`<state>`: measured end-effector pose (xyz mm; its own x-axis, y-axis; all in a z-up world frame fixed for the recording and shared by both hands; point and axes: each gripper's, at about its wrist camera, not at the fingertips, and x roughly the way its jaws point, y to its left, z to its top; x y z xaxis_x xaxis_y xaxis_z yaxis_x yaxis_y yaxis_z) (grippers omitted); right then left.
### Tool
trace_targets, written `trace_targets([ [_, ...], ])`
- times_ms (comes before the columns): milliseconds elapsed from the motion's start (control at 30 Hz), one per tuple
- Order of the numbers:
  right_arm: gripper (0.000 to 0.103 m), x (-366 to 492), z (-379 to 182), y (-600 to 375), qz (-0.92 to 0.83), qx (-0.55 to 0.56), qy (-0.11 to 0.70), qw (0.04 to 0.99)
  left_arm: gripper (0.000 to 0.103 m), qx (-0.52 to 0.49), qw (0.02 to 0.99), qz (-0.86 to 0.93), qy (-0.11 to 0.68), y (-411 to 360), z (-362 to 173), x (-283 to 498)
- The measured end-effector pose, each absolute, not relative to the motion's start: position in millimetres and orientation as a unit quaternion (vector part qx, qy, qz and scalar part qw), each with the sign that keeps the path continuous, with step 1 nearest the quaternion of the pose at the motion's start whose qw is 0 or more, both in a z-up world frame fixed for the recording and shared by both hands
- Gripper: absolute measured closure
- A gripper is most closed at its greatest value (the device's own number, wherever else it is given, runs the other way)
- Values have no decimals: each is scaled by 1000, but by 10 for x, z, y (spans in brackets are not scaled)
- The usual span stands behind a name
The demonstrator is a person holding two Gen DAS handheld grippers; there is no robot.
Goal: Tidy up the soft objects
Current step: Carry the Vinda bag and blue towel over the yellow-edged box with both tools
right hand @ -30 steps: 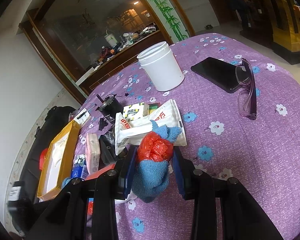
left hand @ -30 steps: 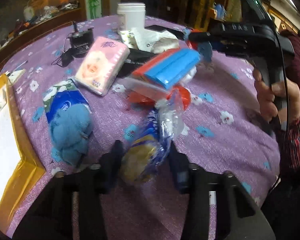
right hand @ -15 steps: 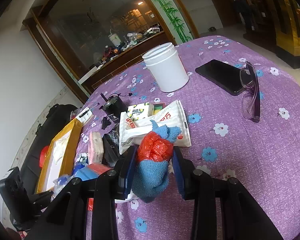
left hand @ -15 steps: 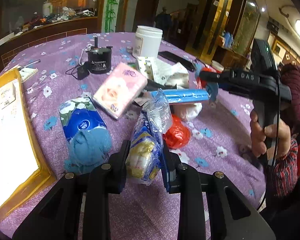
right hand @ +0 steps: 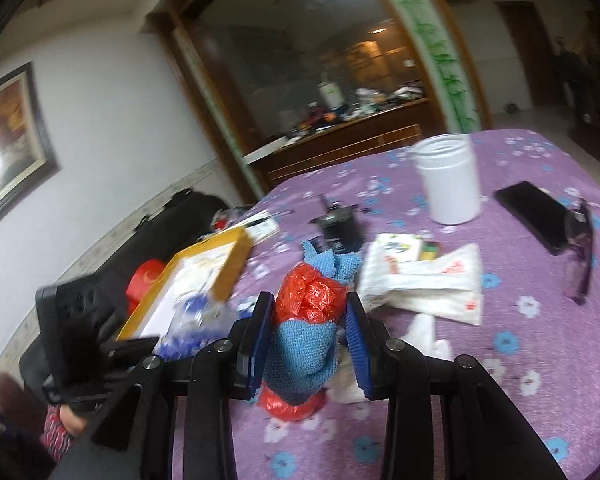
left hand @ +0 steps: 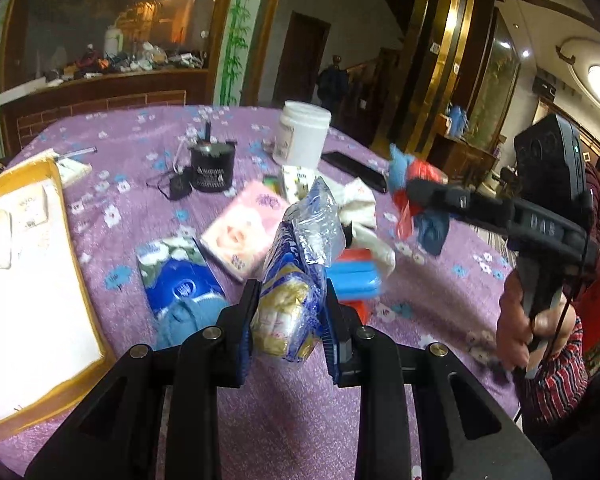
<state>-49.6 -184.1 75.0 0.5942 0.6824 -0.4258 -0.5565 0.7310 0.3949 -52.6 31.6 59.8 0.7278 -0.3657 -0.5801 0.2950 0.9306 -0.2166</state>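
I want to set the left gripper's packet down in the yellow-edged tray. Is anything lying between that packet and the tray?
Nothing visible blocks it. The left gripper holds the blue plastic packet above the purple tablecloth; the yellow-edged tray lies off to its left. The blue tissue pack and blue cloth lie between them but low on the table.

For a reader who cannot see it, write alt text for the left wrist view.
The left gripper clamps a crinkly blue-and-gold packet above a purple flowered tablecloth; to the right, the right gripper holds a blue-and-red bundle.
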Motion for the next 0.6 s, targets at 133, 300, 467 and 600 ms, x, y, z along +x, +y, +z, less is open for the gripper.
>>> trace_targets([
  [133,67,-554,752,-1720,372,93,285,879,78,-50,938,-151,308,343,623,-540],
  [300,67,-631,740,-1592,390,66,286,873,78,-32,944,-122,305,344,596,-521],
  [467,67,-633,713,-1575,391,60,291,871,78,-20,946,-94,309,365,559,-491],
  [600,67,-611,695,-1579,391,64,297,869,78,-12,948,-73,309,403,554,-487],
])
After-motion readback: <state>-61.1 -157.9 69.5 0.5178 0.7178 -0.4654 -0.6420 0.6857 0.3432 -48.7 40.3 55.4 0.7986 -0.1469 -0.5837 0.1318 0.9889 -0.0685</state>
